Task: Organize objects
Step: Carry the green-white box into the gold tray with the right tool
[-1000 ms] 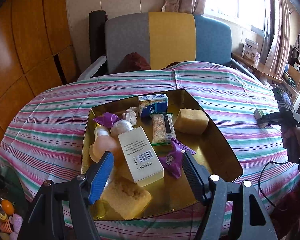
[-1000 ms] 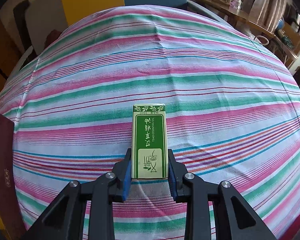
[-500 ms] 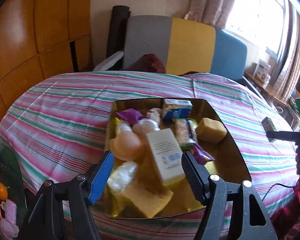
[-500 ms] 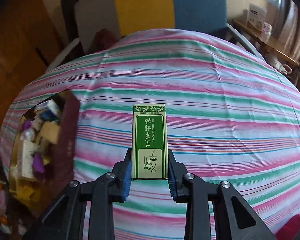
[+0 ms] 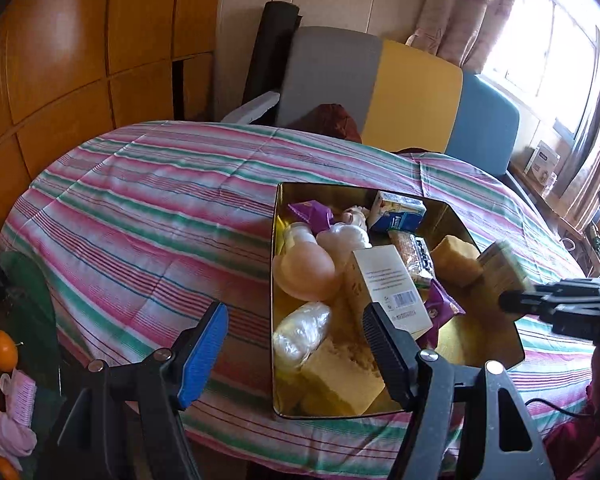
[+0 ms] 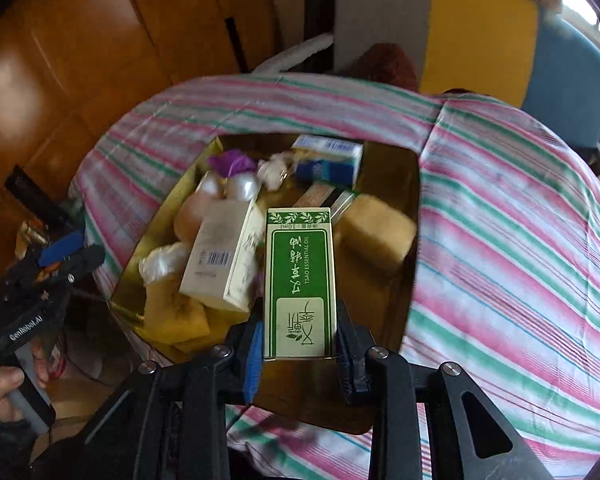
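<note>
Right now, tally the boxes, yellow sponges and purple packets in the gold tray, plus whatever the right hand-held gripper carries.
3 boxes: white box, blue carton, green box in the right hand-held gripper
2 yellow sponges
2 purple packets
Total: 7

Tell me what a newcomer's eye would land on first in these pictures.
First, the green essential-oil box, clamped upright in the right hand-held gripper and held over the gold tray. Next, the tray itself, sitting on the striped tablecloth and crowded with a white barcode box, yellow sponges and a peach bottle. The left hand-held gripper hangs open and empty at the tray's near left edge.
</note>
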Action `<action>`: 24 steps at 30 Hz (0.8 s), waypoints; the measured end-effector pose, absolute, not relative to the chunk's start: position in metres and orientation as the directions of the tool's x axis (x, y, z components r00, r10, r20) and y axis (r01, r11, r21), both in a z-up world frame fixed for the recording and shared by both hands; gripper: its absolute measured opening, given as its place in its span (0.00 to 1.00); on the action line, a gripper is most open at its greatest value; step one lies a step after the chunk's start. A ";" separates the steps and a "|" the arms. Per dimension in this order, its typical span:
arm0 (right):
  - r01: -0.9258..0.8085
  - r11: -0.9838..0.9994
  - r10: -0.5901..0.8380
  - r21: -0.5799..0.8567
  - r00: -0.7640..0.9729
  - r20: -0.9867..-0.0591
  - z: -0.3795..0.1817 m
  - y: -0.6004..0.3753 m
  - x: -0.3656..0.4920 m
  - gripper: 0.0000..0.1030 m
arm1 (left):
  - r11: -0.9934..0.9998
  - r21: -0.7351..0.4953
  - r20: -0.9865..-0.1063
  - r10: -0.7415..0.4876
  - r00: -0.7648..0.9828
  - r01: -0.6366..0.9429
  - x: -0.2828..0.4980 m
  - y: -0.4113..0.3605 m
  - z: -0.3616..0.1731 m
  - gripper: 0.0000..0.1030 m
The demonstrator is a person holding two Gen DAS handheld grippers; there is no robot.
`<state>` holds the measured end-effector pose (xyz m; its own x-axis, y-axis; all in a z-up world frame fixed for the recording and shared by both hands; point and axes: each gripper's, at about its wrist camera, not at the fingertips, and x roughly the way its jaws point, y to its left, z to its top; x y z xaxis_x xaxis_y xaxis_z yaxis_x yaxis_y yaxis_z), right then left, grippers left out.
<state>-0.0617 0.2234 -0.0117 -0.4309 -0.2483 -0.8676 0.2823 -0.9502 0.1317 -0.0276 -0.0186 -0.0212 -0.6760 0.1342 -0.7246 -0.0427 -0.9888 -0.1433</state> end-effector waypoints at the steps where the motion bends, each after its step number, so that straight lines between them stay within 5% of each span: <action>1: 0.275 -0.953 -0.235 0.125 -0.417 -0.878 -0.017 0.220 -0.062 0.30 | -0.988 -0.147 -0.726 0.137 -0.674 -0.041 -0.028 -0.020 -0.023 0.69; 14: 0.175 -0.979 0.031 -0.100 -0.360 -0.932 -0.059 0.206 -0.078 0.30 | -0.982 -0.184 -0.752 0.169 -0.636 -0.044 -0.031 -0.023 -0.035 0.69; 24: 0.204 -0.973 0.041 -0.112 -0.323 -0.946 -0.076 0.200 -0.085 0.30 | -0.982 -0.184 -0.753 0.175 -0.634 -0.053 -0.031 -0.021 -0.036 0.69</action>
